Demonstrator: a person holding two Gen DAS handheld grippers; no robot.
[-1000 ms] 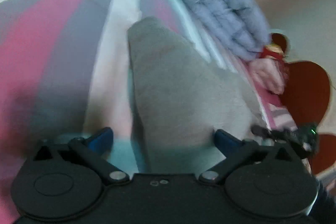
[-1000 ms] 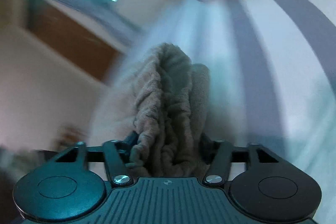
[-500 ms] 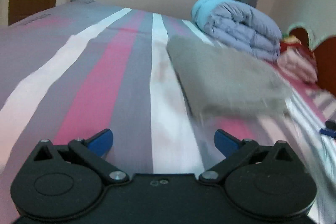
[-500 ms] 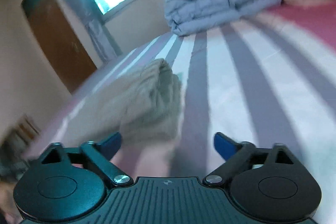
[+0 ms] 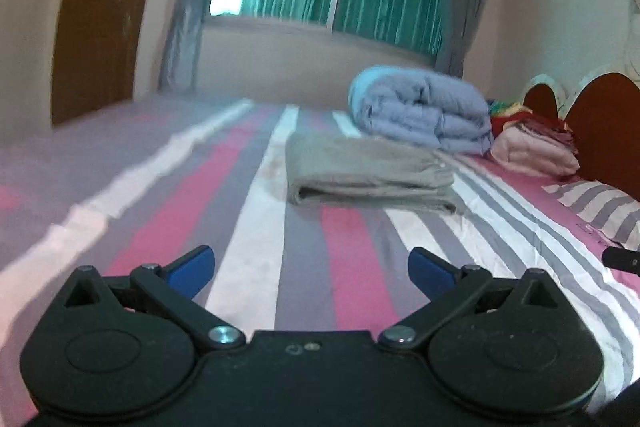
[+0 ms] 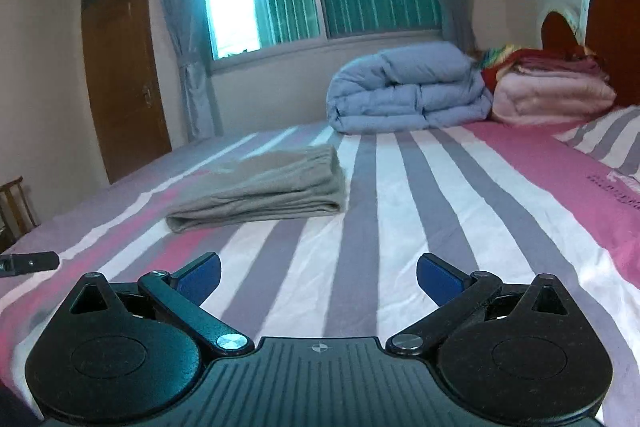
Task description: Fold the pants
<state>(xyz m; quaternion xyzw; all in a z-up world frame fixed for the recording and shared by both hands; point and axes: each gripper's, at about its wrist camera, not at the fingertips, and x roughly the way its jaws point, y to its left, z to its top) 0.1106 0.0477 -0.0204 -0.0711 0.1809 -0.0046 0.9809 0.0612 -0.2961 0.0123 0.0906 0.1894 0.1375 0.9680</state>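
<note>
The grey-beige pants point(image 5: 368, 171) lie folded in a flat stack on the striped bed point(image 5: 304, 259); they also show in the right wrist view point(image 6: 264, 187), left of centre. My left gripper point(image 5: 311, 269) is open and empty, low over the bed and well short of the pants. My right gripper point(image 6: 319, 273) is open and empty too, back from the pants, which lie ahead and to its left. The tip of the other gripper shows at the right edge of the left wrist view point(image 5: 620, 261) and at the left edge of the right wrist view point(image 6: 28, 263).
A rolled blue-grey duvet point(image 6: 408, 91) lies behind the pants near the window wall. Pink folded blankets point(image 6: 552, 95) and a striped pillow point(image 5: 600, 207) sit by the red-brown headboard point(image 5: 604, 131). A wooden door point(image 6: 120, 75) and a chair point(image 6: 14, 207) are at the left.
A second ago my right gripper was shut on the bunched pants and my left was over them. Both have since let go and pulled back; the pants now rest folded on the bed.
</note>
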